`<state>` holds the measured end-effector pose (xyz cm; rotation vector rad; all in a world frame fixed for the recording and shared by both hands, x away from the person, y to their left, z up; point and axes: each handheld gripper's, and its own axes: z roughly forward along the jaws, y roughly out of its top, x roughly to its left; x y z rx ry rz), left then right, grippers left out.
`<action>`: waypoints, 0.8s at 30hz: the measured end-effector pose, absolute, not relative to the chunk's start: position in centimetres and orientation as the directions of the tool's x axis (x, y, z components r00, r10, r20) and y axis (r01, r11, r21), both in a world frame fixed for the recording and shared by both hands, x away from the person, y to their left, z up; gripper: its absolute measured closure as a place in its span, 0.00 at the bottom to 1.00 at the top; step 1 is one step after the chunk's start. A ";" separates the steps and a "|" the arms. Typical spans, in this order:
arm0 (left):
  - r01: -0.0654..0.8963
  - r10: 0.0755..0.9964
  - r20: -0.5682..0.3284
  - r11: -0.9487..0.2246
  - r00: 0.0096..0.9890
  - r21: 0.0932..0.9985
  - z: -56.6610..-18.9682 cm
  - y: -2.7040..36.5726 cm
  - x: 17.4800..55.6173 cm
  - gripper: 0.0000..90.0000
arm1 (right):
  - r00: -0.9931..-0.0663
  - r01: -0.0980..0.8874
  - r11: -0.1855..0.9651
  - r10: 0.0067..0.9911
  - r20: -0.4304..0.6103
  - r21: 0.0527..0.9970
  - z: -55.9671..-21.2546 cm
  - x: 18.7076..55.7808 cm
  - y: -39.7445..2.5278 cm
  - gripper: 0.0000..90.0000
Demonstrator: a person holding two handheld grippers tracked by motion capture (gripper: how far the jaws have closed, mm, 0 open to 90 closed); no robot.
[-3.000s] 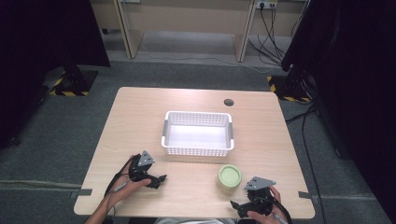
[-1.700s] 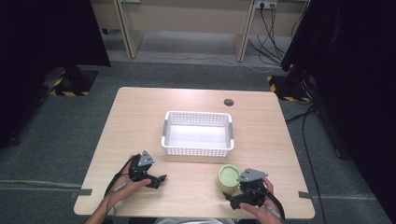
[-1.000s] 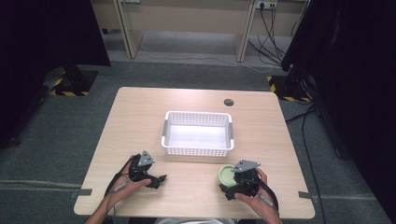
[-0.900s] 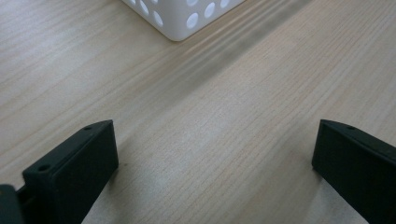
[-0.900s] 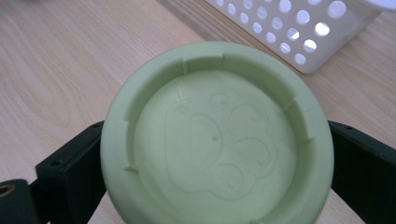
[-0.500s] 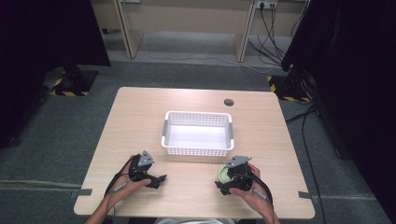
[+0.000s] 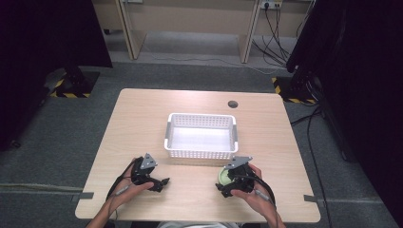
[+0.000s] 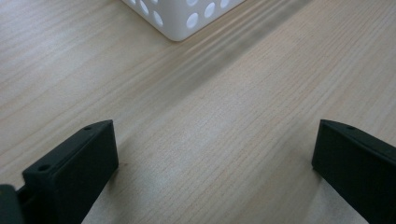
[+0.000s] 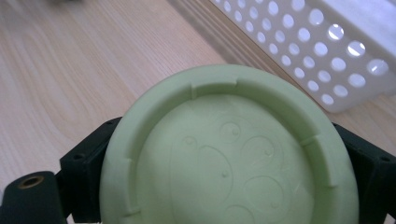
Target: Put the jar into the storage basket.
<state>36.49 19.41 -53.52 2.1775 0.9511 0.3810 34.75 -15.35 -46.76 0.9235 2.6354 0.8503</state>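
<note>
White basket [image 7: 201, 136] mid-table blocks forward passage, bare table [image 7: 142, 114] either side, green bowl [image 9: 229, 154] beside basket.

The table [image 7: 142, 114] carried one white basket [image 7: 201, 135] and one green bowl [image 9: 229, 154]. Two grippers were there, left gripper [image 7: 159, 183] and right gripper [image 7: 227, 191].

Basket [image 7: 201, 135] at the centre of the worktop [image 7: 138, 118], long side running 9 to 3 o'clock. Small round port [image 7: 232, 104] behind it, toward 1 o'clock. Round cup [image 7: 223, 176] just before the basket's 5 o'clock corner, close beside its wall, between the jaws of the right hand-held gripper [image 7: 227, 186]. Left hand-held gripper [image 7: 159, 183] at 7 o'clock of the basket, near the front edge, well apart from the cup.
</note>
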 end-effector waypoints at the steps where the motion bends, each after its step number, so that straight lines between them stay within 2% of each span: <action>1: 0.516 0.729 -0.015 -0.470 0.685 0.716 -53.5 19.4 36.5 0.00 | -0.780 0.497 0.635 0.625 -0.015 0.592 -46.6 34.8 -15.2 0.12; 24: 0.516 0.729 -0.016 -0.468 0.684 0.717 -53.5 19.4 36.5 0.00 | -0.843 0.428 0.681 0.538 -0.009 0.594 -42.7 37.4 -11.2 0.12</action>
